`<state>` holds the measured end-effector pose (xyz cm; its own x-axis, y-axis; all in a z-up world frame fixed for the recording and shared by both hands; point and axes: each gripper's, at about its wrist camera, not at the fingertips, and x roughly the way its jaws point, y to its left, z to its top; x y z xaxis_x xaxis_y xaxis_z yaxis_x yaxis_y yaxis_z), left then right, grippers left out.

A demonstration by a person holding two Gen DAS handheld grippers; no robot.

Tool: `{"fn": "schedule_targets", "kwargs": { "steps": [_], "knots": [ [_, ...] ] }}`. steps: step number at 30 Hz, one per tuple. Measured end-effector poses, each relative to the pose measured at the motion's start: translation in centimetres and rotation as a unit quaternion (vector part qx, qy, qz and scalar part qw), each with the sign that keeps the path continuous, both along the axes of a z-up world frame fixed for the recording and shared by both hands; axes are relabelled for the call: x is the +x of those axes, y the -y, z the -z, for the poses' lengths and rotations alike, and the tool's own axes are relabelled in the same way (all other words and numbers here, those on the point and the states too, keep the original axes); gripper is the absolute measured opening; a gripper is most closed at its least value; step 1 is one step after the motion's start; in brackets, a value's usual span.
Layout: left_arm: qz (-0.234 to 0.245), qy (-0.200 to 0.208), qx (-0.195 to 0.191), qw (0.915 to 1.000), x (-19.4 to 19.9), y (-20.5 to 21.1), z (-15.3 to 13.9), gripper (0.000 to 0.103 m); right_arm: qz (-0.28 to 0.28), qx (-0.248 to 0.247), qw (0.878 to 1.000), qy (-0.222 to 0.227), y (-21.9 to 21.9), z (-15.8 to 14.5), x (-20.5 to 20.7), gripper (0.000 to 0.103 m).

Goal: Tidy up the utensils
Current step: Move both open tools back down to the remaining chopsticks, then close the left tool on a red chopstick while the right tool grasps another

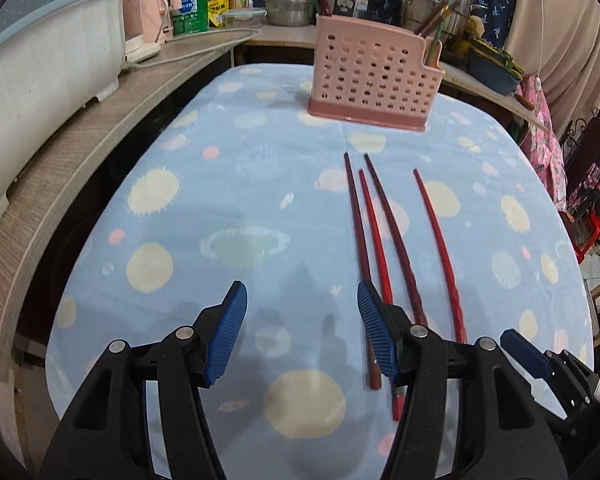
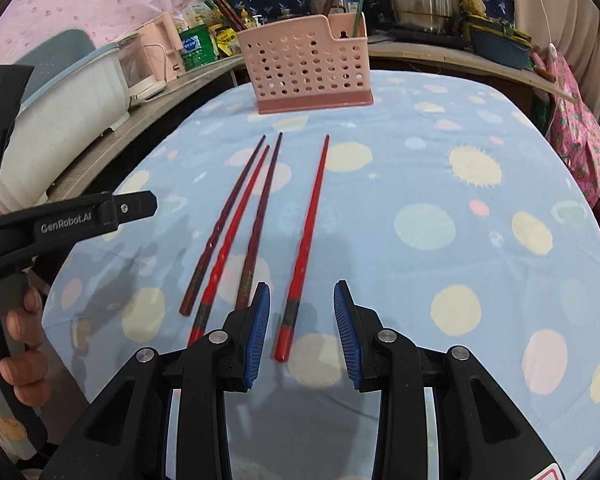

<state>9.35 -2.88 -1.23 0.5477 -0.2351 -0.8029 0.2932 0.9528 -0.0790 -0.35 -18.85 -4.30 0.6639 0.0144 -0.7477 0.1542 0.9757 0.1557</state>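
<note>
- Right tongs (image 2: 302, 320): jaws apart, nothing clamped. The thick end of the rightmost chopstick (image 2: 304, 248) lies on the cloth in line with the gap between the pads; contact is not visible.
- Left tongs (image 1: 302, 332): jaws apart and wider, nothing clamped. They hover over bare cloth just left of the chopstick group; the right pad overlaps the near ends of the two leftmost sticks in this view.
- Four chopsticks (image 1: 384, 236) lie roughly parallel on the table (image 2: 440, 168), thick ends near, tips pointing away. Three sit close together; the fourth lies apart to the right.
- Handling judgement: each stick is likely light, stiff and smooth, so it may roll or slip. Grip across the thick, patterned end, where the section is widest, and close squarely.
- The isolated stick is the easiest pick; the grouped three risk a double grab.
- Pink perforated holder (image 2: 308, 68) stands upright at the far end of the table, well apart from the sticks; it is the probable destination.
</note>
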Motion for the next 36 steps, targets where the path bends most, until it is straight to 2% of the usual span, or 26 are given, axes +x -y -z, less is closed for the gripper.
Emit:
{"fn": "schedule_targets", "kwargs": {
  "steps": [11,18,22,30,36],
  "knots": [
    [0.025,-0.026,0.006,0.9993,-2.8,0.4,1.8,0.055,-0.003,0.002,1.000,-0.012,-0.4,1.1,-0.2,0.029],
    [0.044,-0.046,0.007,0.9979,-4.1,1.1,2.8,0.055,-0.005,0.001,1.000,-0.021,-0.6,1.8,-0.1,0.019],
    [0.052,-0.056,0.003,0.9971,-4.4,1.4,3.1,0.055,-0.006,-0.007,1.000,-0.023,-0.8,1.9,-0.2,0.009],
    [0.069,-0.074,-0.001,0.9949,-5.2,2.1,3.8,0.055,0.001,0.001,1.000,-0.025,-0.5,1.9,-0.9,0.007],
    [0.066,-0.066,0.005,0.9956,-5.2,2.5,4.0,0.054,0.004,0.011,1.000,-0.027,-0.3,1.9,-1.1,0.007]
  ]
}}
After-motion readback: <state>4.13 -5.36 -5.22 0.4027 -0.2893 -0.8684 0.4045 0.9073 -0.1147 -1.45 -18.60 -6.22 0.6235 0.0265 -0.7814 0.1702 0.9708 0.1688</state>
